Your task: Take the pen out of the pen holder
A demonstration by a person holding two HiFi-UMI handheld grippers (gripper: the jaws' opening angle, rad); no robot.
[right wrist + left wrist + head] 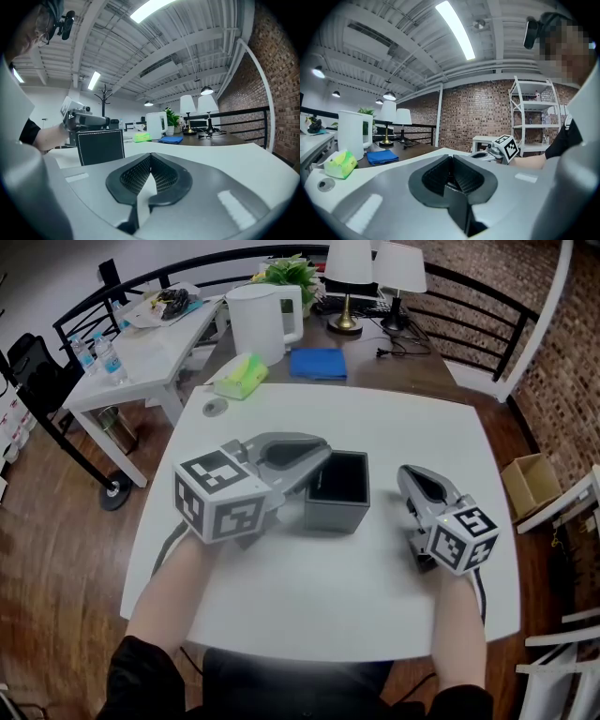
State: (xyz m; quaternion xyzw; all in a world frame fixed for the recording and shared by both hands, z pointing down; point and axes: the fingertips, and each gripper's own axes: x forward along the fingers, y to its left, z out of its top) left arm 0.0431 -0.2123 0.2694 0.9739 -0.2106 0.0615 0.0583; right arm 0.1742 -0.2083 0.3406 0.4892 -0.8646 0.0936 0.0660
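The pen holder point(337, 493) is a dark square box in the middle of the white table point(309, 596); its inside looks dark and I see no pen in any view. My left gripper point(322, 450) lies level at the holder's far left corner, its tip by the rim, and its pads meet with nothing visible between them point(451, 160). My right gripper point(406, 472) rests on the table to the right of the holder, apart from it, jaws together point(150, 155). The right gripper view shows the holder point(101, 146) with the left gripper point(86, 121) above it.
Beyond the table stands a dark desk with a white kettle point(264, 320), a green and yellow pack point(239, 376), a blue cloth point(319, 364) and two lamps point(349, 277). A small round disc point(215, 407) lies at the table's far left. A cardboard box point(530, 482) sits on the floor at right.
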